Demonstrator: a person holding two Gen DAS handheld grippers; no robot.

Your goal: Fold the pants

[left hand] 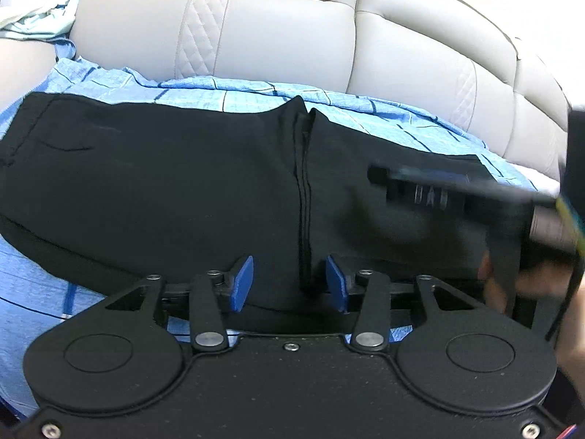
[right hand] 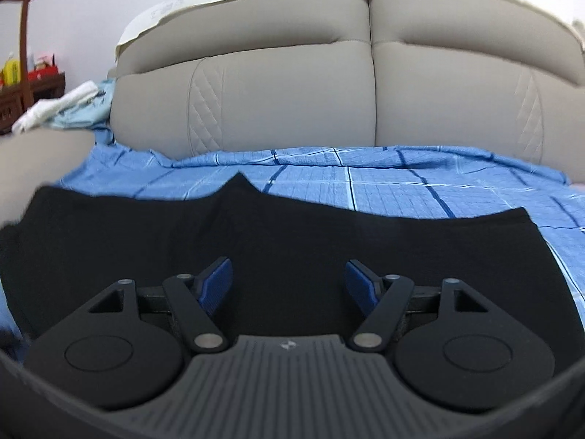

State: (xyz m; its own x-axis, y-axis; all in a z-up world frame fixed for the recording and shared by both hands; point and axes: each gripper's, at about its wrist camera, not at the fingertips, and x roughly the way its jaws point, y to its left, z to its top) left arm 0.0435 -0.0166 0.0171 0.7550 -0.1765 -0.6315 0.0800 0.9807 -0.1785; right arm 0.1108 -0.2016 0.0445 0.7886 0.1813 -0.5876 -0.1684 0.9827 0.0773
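The left gripper (left hand: 289,281) is held partly open, its blue pads astride a raised seam of the black pants (left hand: 153,183) without pressing it. The right gripper (right hand: 289,285) is spread wide above the same fabric. The pants are laid flat on a blue checked sheet (right hand: 384,183) before a beige sofa backrest (right hand: 292,102).

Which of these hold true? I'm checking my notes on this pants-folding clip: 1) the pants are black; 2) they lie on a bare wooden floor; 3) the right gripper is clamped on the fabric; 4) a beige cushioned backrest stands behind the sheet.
1. True: the pants are black.
2. False: they lie on a blue checked sheet.
3. False: the right gripper is open, nothing between its pads, above the cloth.
4. True: the beige backrest rises behind the sheet.
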